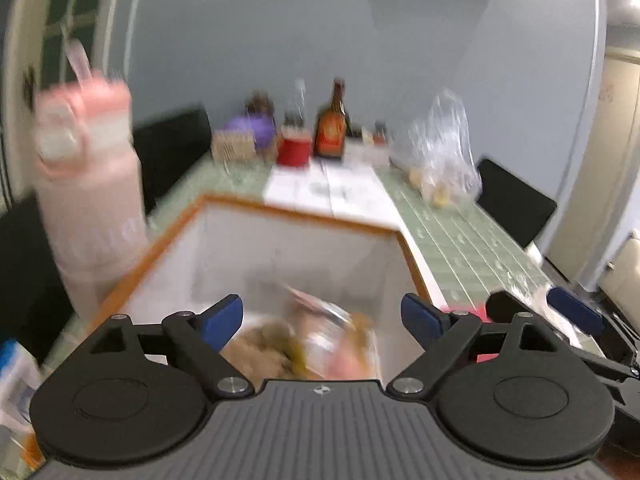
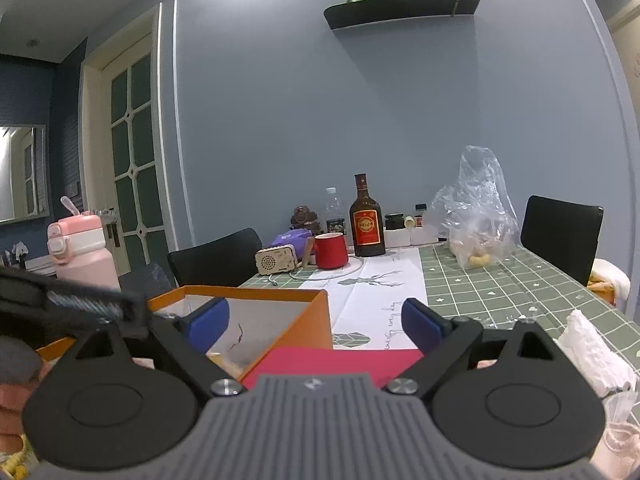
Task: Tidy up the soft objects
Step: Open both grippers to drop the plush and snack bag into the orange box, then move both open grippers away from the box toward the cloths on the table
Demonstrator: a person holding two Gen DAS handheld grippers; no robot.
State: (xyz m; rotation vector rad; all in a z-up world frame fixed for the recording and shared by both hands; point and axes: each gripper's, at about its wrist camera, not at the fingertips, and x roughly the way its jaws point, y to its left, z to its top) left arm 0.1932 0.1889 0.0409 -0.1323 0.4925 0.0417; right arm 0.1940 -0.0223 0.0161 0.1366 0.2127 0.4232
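Both grippers, left gripper and right gripper, hang with jaws spread wide and empty over an orange-rimmed white cardboard box on a green checked tablecloth. Blurred soft items lie inside the box. A pink lidded water bottle stands at its left; a brown glass bottle, red mug and clear plastic bag crowd the far end.
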